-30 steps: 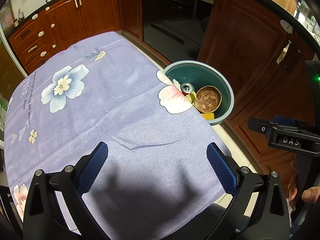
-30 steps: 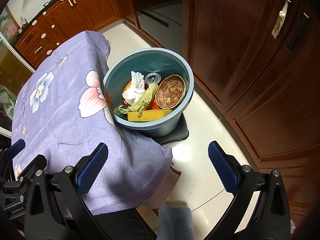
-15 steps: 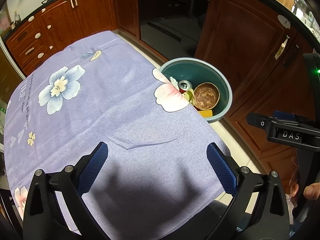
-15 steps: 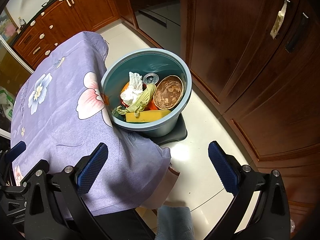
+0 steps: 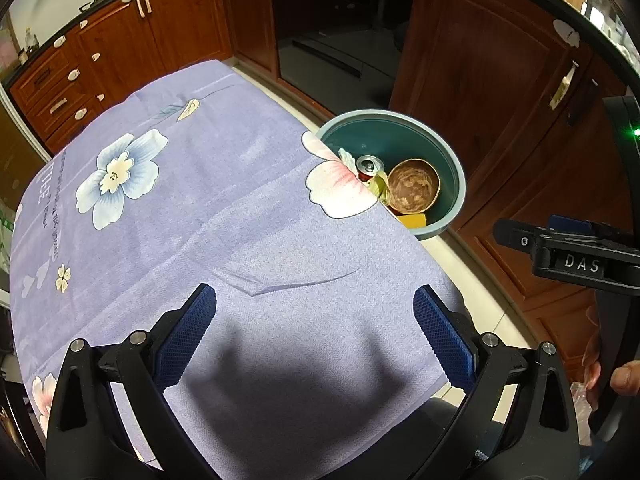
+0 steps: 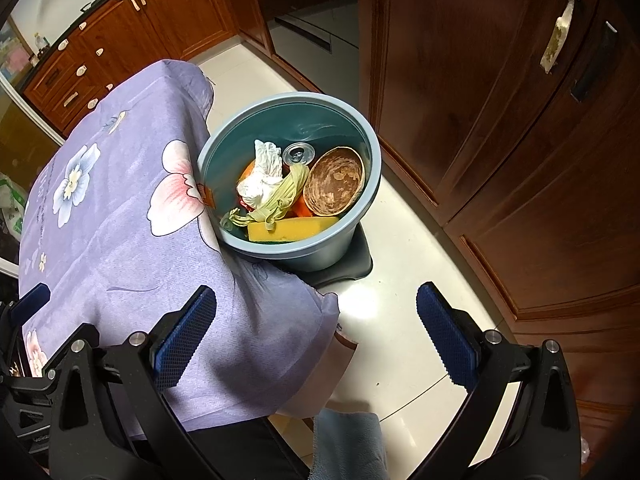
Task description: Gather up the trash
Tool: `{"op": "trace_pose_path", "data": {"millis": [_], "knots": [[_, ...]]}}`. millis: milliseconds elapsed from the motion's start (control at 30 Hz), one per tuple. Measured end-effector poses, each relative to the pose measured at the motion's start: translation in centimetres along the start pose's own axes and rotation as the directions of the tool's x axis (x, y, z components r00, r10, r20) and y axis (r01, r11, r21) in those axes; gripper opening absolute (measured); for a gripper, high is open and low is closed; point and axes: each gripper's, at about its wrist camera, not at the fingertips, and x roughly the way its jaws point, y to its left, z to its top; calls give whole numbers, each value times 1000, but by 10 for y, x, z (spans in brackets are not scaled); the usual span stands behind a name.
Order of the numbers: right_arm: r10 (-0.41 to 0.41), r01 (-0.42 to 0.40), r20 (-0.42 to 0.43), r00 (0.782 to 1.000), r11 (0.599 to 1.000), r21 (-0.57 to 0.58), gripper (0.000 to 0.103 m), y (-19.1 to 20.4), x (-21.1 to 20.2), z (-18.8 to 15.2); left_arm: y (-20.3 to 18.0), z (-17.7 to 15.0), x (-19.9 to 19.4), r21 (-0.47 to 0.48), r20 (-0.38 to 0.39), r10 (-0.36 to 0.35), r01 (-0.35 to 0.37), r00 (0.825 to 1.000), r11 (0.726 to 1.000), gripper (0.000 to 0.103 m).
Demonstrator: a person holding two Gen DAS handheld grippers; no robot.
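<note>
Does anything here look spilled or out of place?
Nothing spilled. The trash sits inside the bin: can, tissue, sponge, brown bowl. Only a small crease in the tablecloth. Both claws hang open.

A matt woven tablecloth (image 5: 224, 216) with printed flowers covers the table, and beside it stands a smooth blue-green plastic trash bin (image 6: 356, 148) holding a shiny metal can (image 6: 297, 155), crumpled white paper (image 6: 262, 174), a rough brown paper bowl (image 6: 334, 188), pale fibrous corn husk (image 6: 284, 196) and a porous yellow sponge (image 6: 288, 229). Around the trash bin, the cream floor (image 6: 400, 248) is glossy tile and the cabinets (image 6: 460, 60) are dark polished wood. Each tool is matt black plastic with bright metal screws and knurled blue rubber fingers (image 5: 442, 340).
</note>
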Motion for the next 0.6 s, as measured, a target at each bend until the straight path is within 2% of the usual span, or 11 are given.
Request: {"op": "trace_pose_path", "data": {"millis": [400,600], "knots": [[-11,11,1,1000,1000,4,96,-2,0,0,-4,1,2,14,-1,26,-26,1000,1000,99],[-15,15,1,1000,1000,7,96,-3,0,-1,2,-1,8,-15,-26,35,-35,999,999,99]]}}
